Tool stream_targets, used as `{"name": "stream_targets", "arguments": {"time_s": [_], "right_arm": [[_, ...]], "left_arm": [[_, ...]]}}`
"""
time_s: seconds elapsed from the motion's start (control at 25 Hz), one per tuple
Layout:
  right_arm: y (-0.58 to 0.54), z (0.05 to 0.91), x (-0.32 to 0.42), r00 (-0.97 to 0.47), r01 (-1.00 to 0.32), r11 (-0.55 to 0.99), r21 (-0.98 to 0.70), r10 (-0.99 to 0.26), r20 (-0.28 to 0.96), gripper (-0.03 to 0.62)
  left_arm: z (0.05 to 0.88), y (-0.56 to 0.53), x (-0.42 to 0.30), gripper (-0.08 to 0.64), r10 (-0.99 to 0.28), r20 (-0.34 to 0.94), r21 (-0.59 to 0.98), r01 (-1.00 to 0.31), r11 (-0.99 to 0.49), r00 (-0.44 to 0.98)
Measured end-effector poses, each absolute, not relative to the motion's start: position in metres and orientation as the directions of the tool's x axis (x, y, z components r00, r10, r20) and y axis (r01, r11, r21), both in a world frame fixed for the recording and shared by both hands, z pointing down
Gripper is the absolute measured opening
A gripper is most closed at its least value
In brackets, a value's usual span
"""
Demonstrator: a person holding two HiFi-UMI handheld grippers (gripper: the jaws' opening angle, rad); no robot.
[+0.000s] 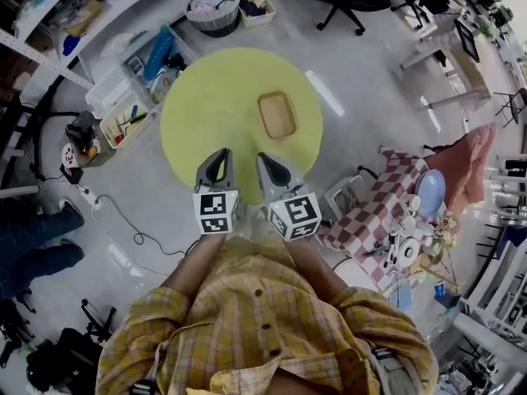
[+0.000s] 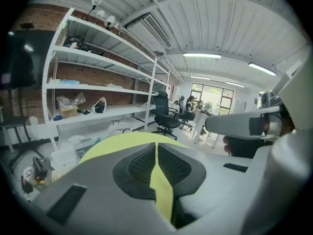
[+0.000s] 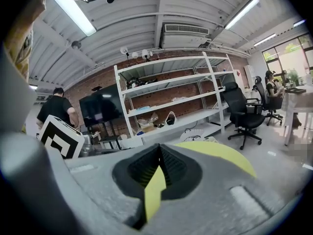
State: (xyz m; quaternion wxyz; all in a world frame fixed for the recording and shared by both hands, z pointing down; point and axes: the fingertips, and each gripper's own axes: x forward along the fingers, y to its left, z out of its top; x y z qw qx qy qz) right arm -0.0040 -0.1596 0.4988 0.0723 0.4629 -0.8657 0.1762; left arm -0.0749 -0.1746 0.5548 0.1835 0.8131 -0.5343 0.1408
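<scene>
The left gripper (image 1: 218,154) and the right gripper (image 1: 268,157) hang side by side over the near edge of the round yellow-green tabletop (image 1: 210,105), close together but apart. In each gripper view the dark ribbed pads meet at the tips with nothing between them, and only a sliver of the yellow top shows behind the join. The shallow tan rectangular tray (image 1: 277,114) lies flat on the tabletop just right of its middle, beyond the right gripper and clear of both. Clear plastic storage bins (image 1: 123,109) sit on the floor off the tabletop's left edge, and a red-and-white checked cloth (image 1: 372,212) lies off its right.
</scene>
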Motion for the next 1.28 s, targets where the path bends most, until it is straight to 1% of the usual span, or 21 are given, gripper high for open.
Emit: {"name": "stream_targets", "arguments": {"time_s": [0.24, 0.36, 0.52, 0.6, 0.76, 0.96, 1.28], "right_arm": [[-0.162, 0.508, 0.001, -0.564, -0.825, 0.507, -0.249, -0.769, 0.301, -0.003], [-0.164, 0.511, 0.004, -0.567, -0.823, 0.508, -0.254, -0.765, 0.307, -0.003], [-0.167, 0.516, 0.007, -0.571, -0.820, 0.509, -0.261, -0.758, 0.316, -0.003], [-0.169, 0.519, 0.008, -0.574, -0.818, 0.511, -0.265, -0.754, 0.319, -0.003], [-0.174, 0.524, 0.010, -0.579, -0.815, 0.513, -0.270, -0.747, 0.326, -0.003], [-0.178, 0.532, 0.016, -0.584, -0.811, 0.515, -0.277, -0.736, 0.341, -0.003], [-0.188, 0.544, 0.024, -0.584, -0.811, 0.516, -0.274, -0.722, 0.371, -0.003]], "left_arm": [[0.575, -0.178, -0.063, 0.005, -0.793, 0.470, 0.134, -0.919, -0.370, 0.388], [0.582, -0.182, -0.060, 0.041, -0.776, 0.496, 0.138, -0.918, -0.372, 0.389], [0.593, -0.189, -0.059, 0.041, -0.767, 0.523, 0.145, -0.926, -0.349, 0.371], [0.600, -0.194, -0.057, 0.058, -0.761, 0.536, 0.150, -0.929, -0.339, 0.364], [0.612, -0.202, -0.053, 0.060, -0.751, 0.558, 0.148, -0.933, -0.328, 0.353], [0.638, -0.207, -0.045, 0.060, -0.704, 0.620, 0.162, -0.935, -0.317, 0.346], [0.666, -0.221, -0.040, 0.060, -0.676, 0.662, 0.181, -0.944, -0.276, 0.325]]}}
